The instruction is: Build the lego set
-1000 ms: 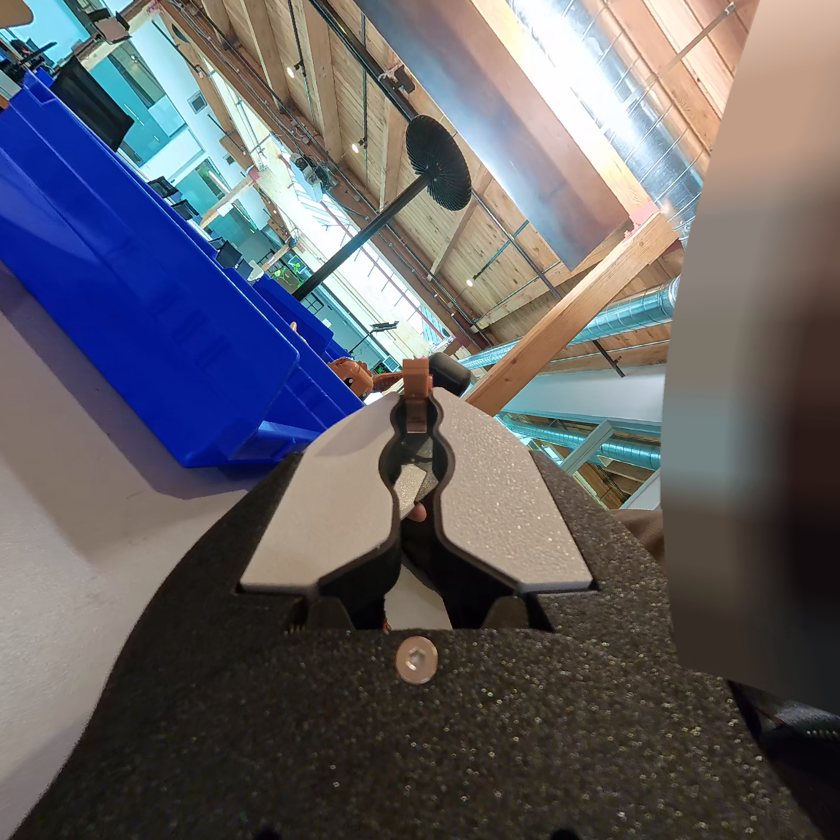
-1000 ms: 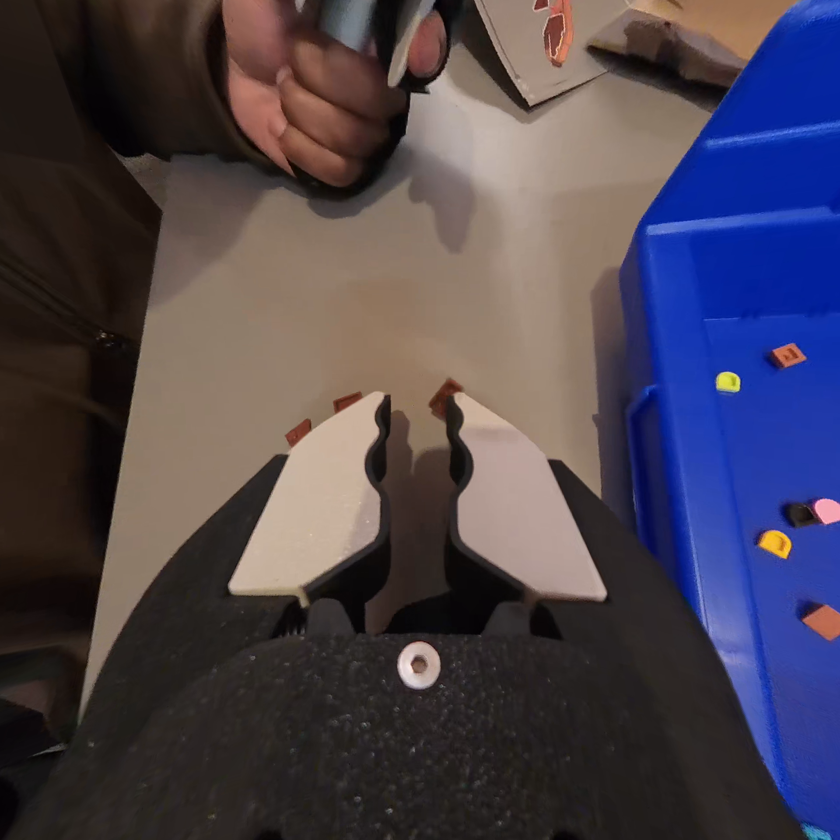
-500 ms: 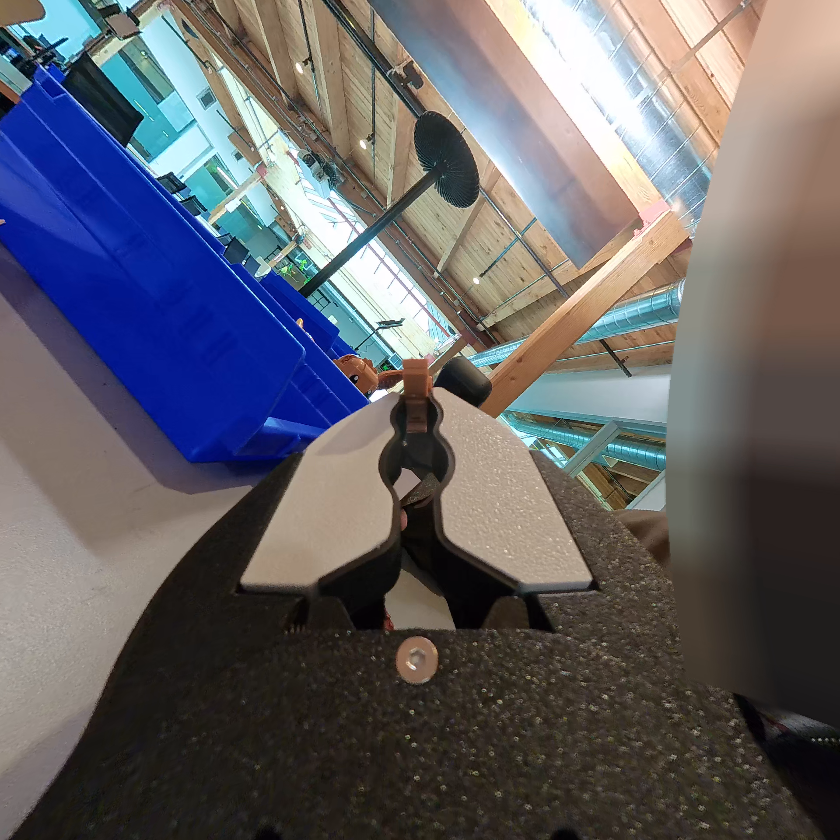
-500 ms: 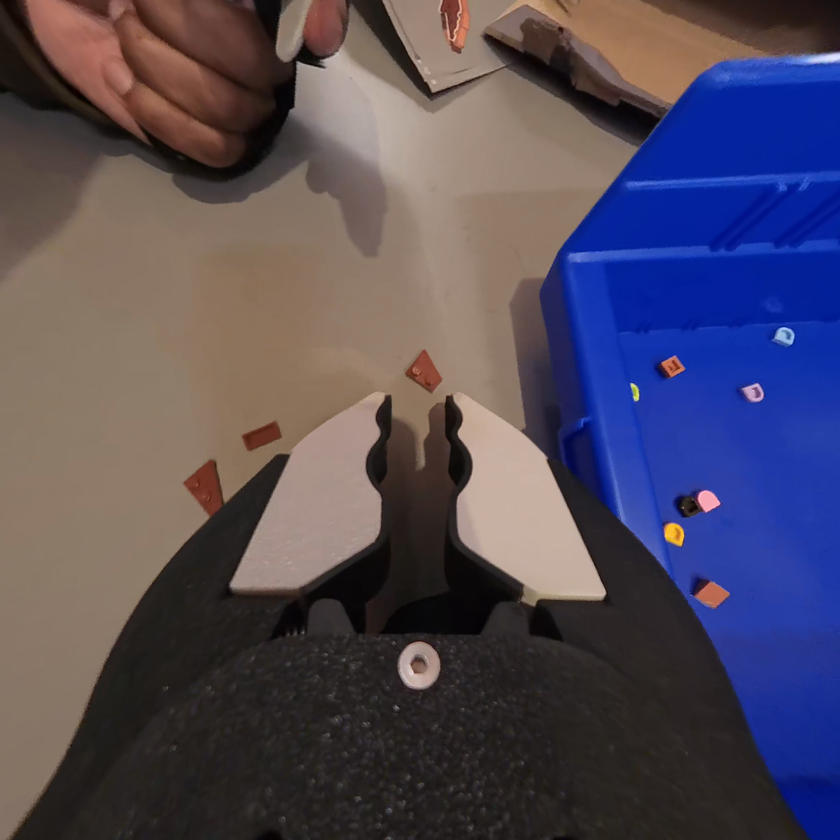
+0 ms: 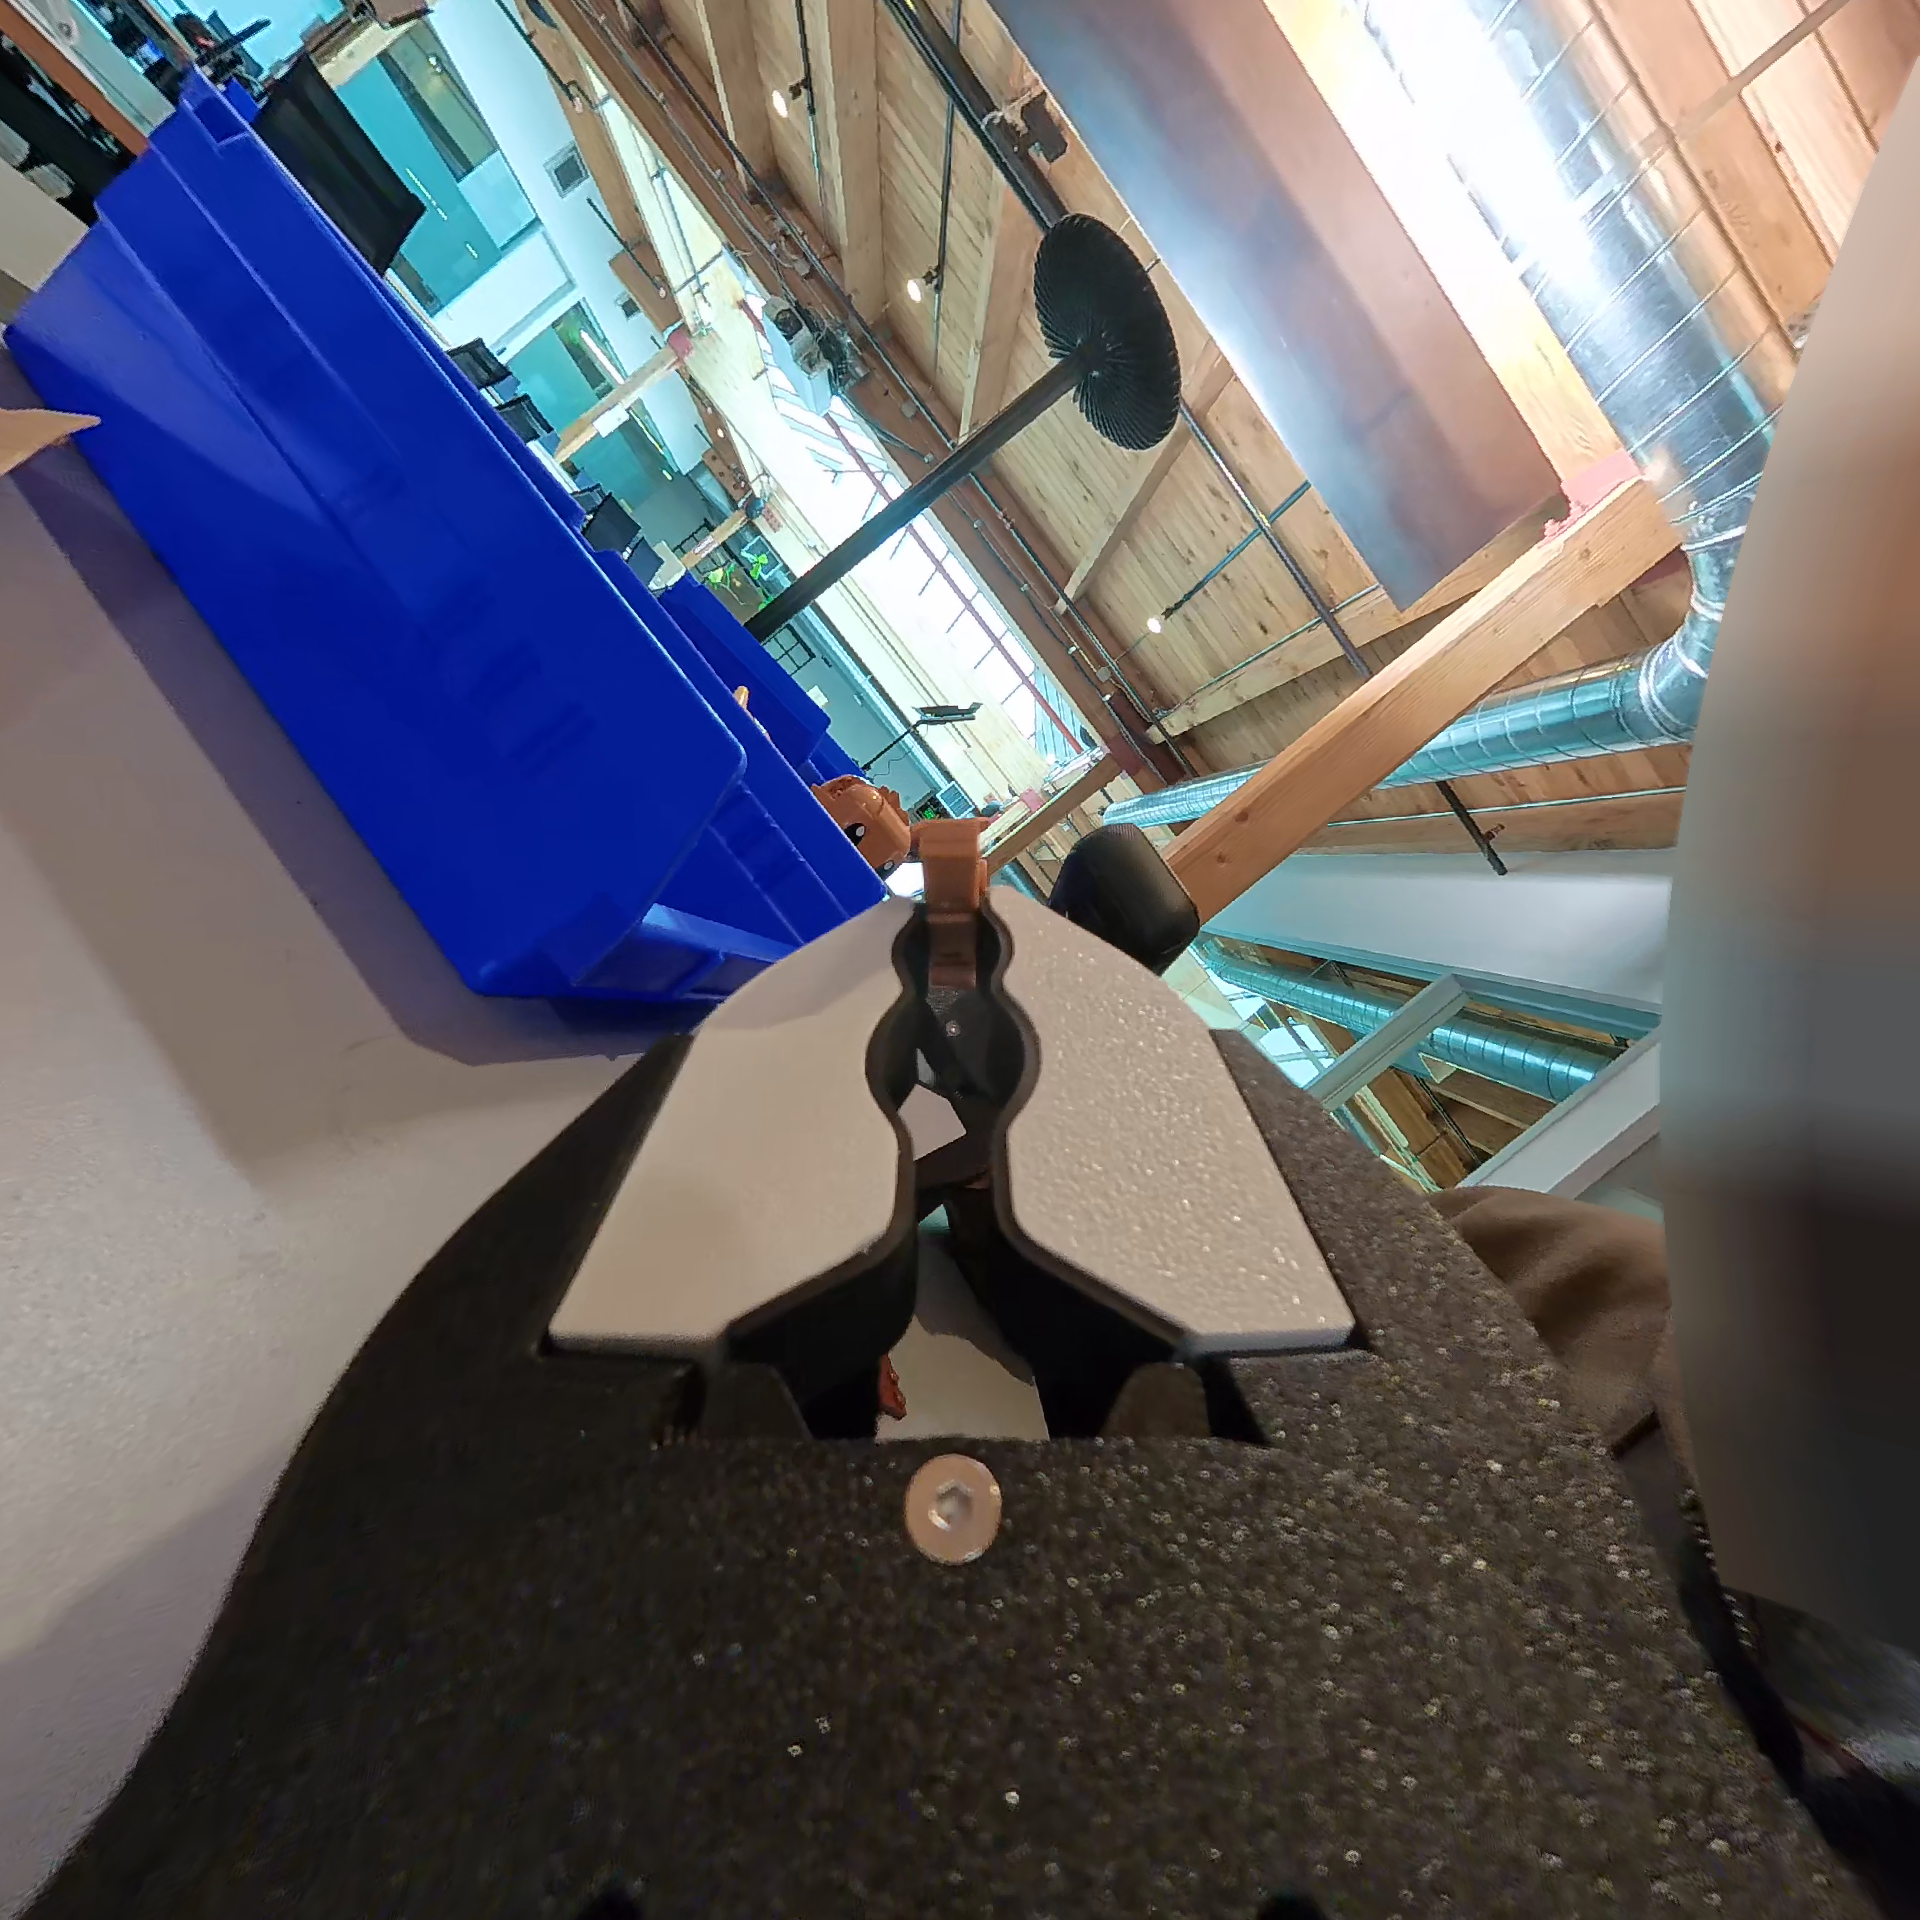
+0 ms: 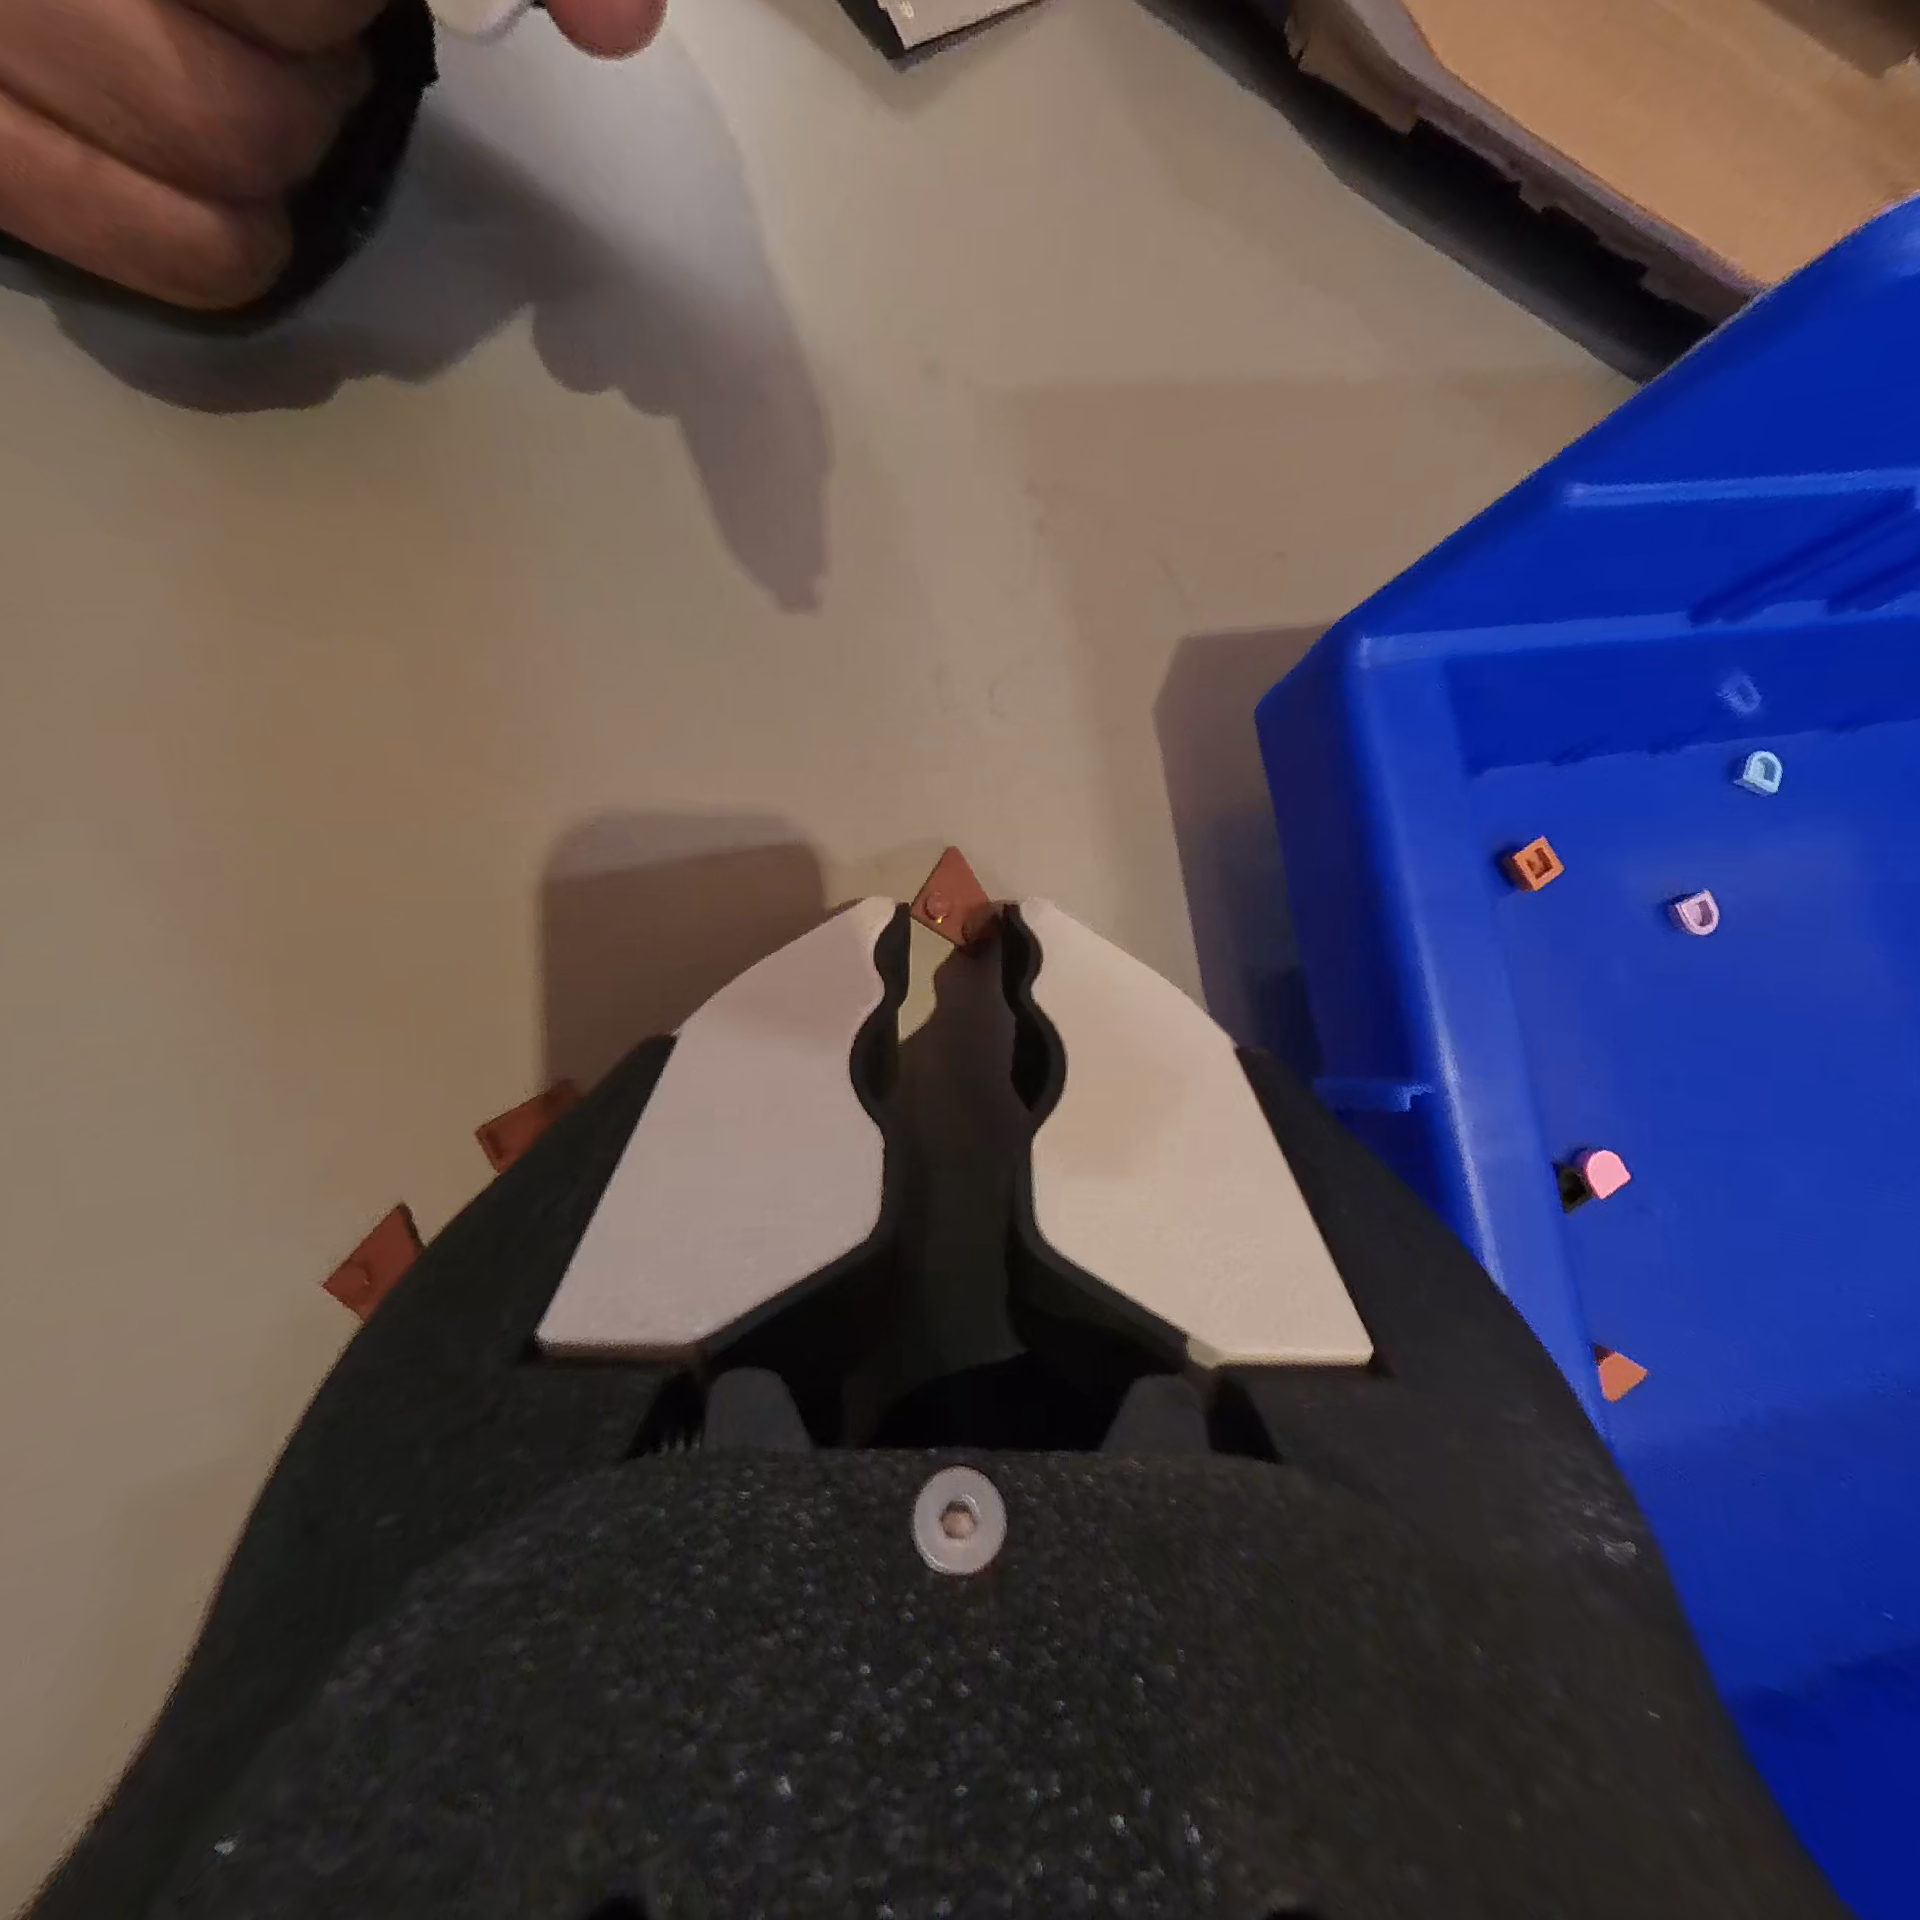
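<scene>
Right wrist view: the right tool [image 6: 956,914] has dropped closer to the desk [image 6: 312,727] and narrowed since a second ago, its tips now bracketing a brown wedge plate [image 6: 951,899] beside the blue bin [image 6: 1351,831]; whether they pinch it, can't tell. Left tool [image 5: 956,914] stays clamped on a small brown brick piece [image 5: 954,862].

Left tool [image 5: 954,914] clamped, right tool [image 6: 956,920] narrowly parted

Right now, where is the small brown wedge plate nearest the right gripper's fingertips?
In the right wrist view the brown wedge plate lies on the grey table, between the right gripper's fingertips, left of the blue bin.
</scene>
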